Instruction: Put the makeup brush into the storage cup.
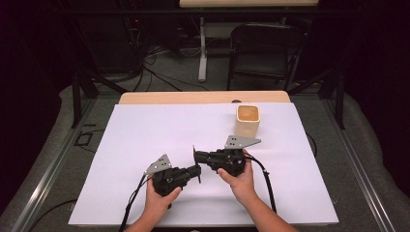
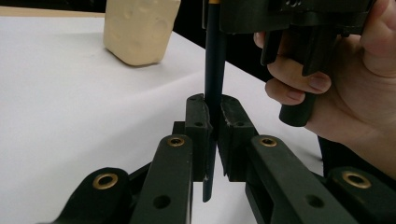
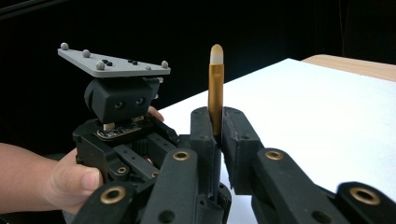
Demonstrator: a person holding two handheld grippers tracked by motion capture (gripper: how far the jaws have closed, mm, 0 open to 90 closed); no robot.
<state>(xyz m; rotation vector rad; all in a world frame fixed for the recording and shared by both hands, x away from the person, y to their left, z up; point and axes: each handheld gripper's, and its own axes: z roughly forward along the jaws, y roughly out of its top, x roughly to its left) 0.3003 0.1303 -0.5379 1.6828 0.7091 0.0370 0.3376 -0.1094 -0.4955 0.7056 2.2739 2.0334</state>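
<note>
High view: white sheet (image 1: 145, 145) covers the table; a cream square cup (image 1: 248, 119) stands upright at about 1 o'clock from the sheet's middle, well apart from both tools. The two grippers meet low on the sheet, near 6 o'clock, noses pointed at each other.

Left gripper (image 1: 196, 170) — held in the person's left hand (image 1: 159, 195), grey plate on top. In the left gripper view its jaws are closed on a dark pencil (image 2: 215, 70), pads pressing the shaft from both sides; the shaft runs upright through the pads and pokes out below them. The cream cup (image 2: 140, 28) sits at 11 o'clock in that view, and the right hand's fingers (image 2: 299, 81) wrap the other tool at 2 o'clock.

Right gripper (image 1: 196, 155) — held in the right hand (image 1: 239, 181). In the right gripper view its jaws are clamped on the same pencil's gold ferrule end (image 3: 215, 93), pale eraser tip up at 12 o'clock. The left gripper's body (image 3: 116, 107) shows at 9 o'clock.
</note>
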